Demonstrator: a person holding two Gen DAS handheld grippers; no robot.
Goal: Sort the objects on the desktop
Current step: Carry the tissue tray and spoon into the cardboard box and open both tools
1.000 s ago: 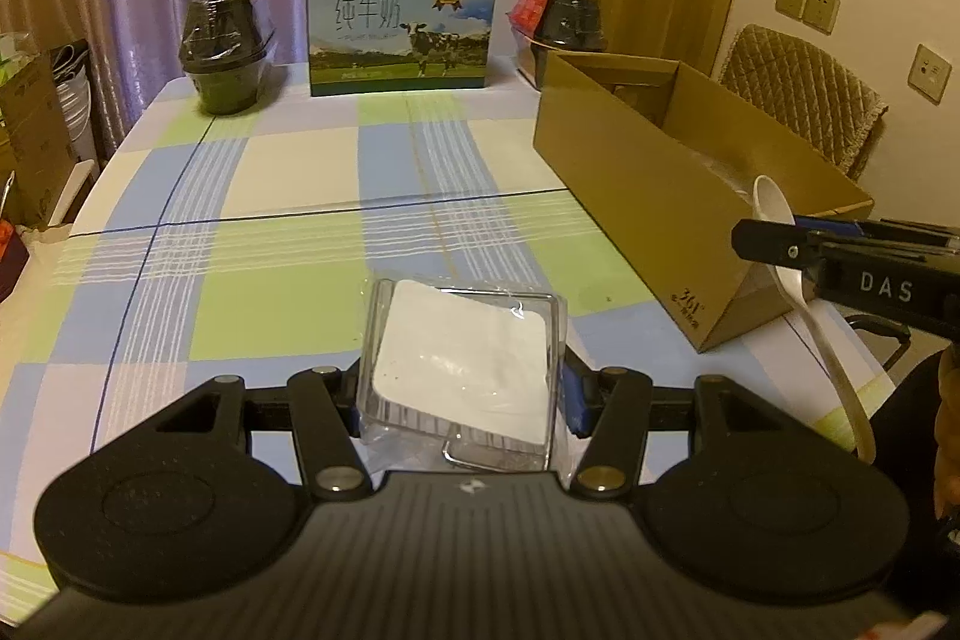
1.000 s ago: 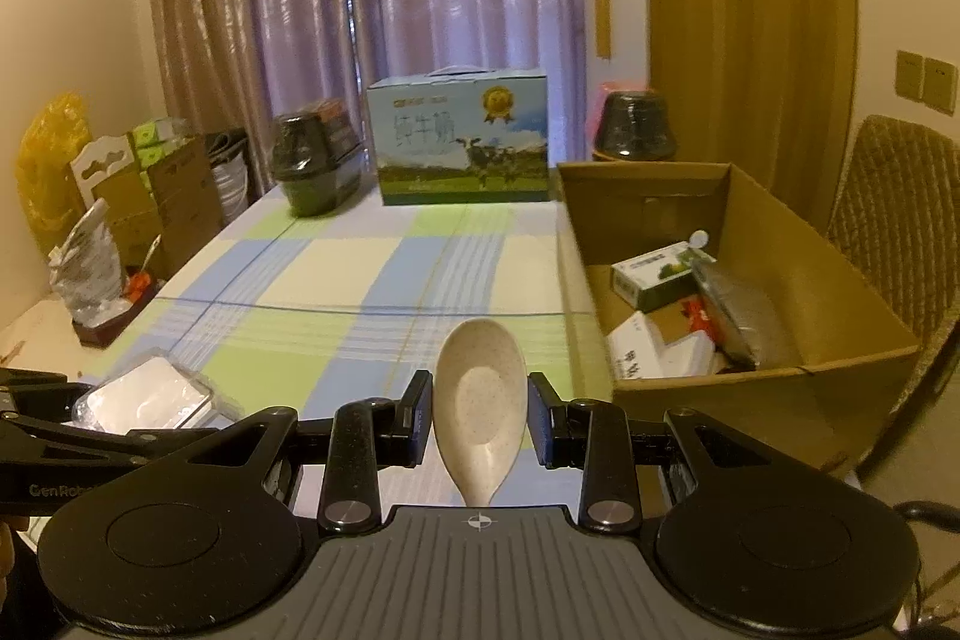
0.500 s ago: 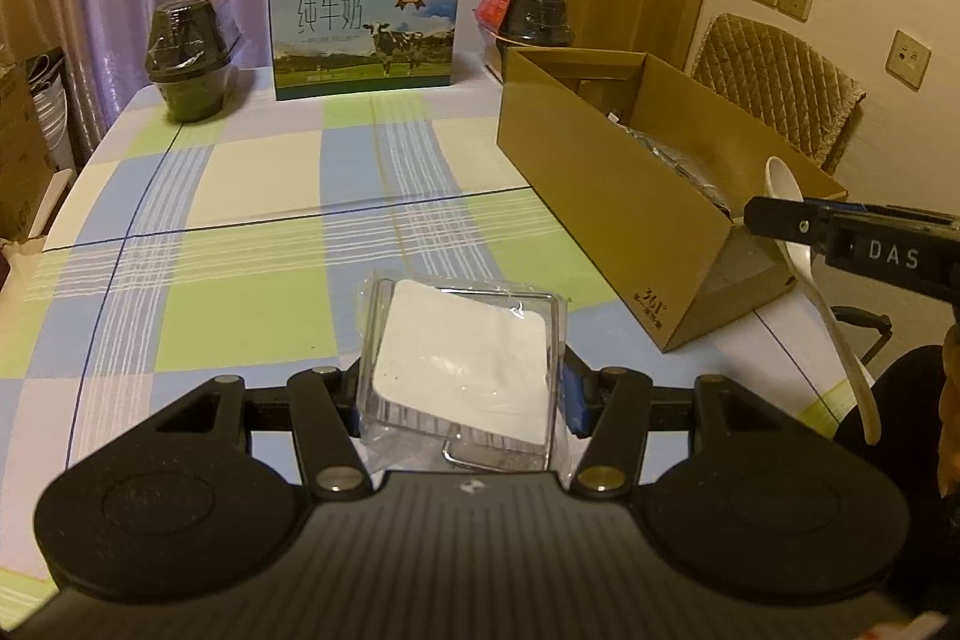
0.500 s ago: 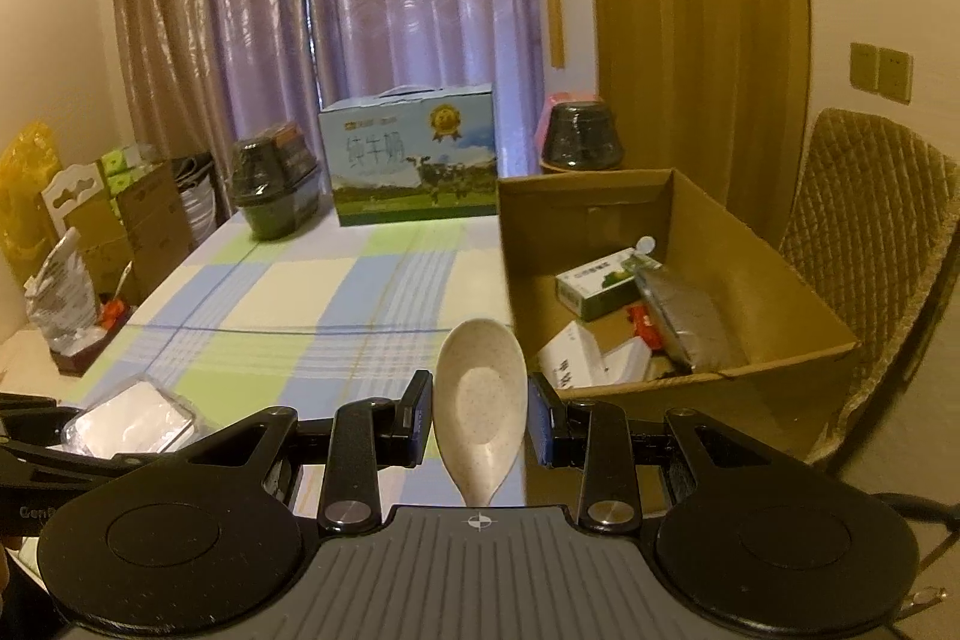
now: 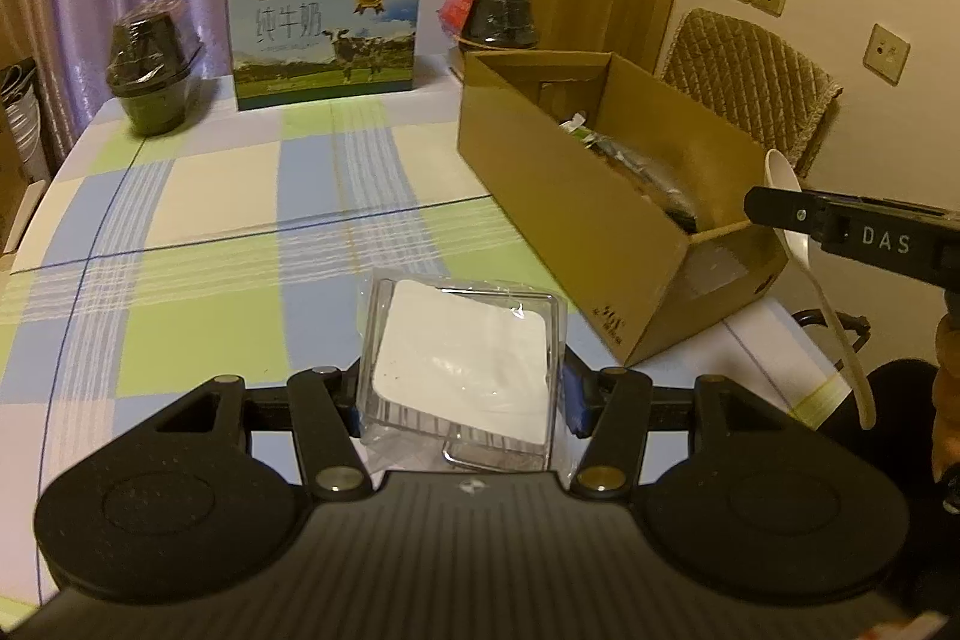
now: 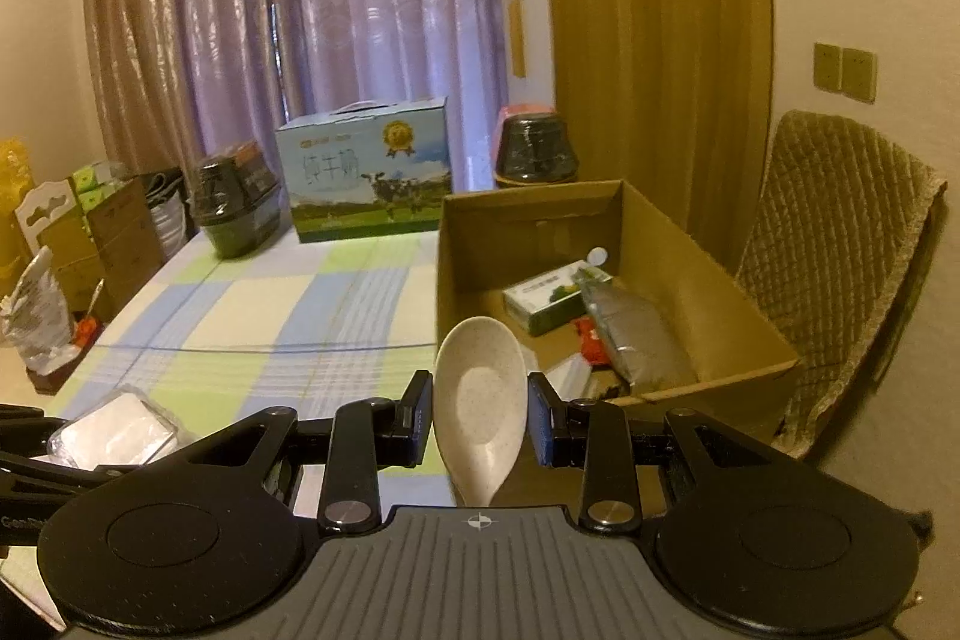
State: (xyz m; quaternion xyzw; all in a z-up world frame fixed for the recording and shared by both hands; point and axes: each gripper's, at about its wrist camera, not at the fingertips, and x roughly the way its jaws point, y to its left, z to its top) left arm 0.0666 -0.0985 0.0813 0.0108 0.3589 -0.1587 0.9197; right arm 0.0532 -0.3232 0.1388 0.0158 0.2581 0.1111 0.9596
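Cream spoon (image 6: 477, 403) pinched in the right gripper (image 6: 478, 418) and clear plastic case (image 5: 462, 346) clamped in the left gripper (image 5: 462, 394) hang short of the cardboard box (image 6: 708, 274): release each above its open floor, clear of both walls.

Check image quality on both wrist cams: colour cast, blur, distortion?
Left wrist: warm yellow indoor cast, strong fisheye bending of the table edges, dark vignette corners, clear plastic box sharp with small glare spots. Right wrist: same cast, slightly softer, milk carton print smeared, spoon crisp, curtains glossy.
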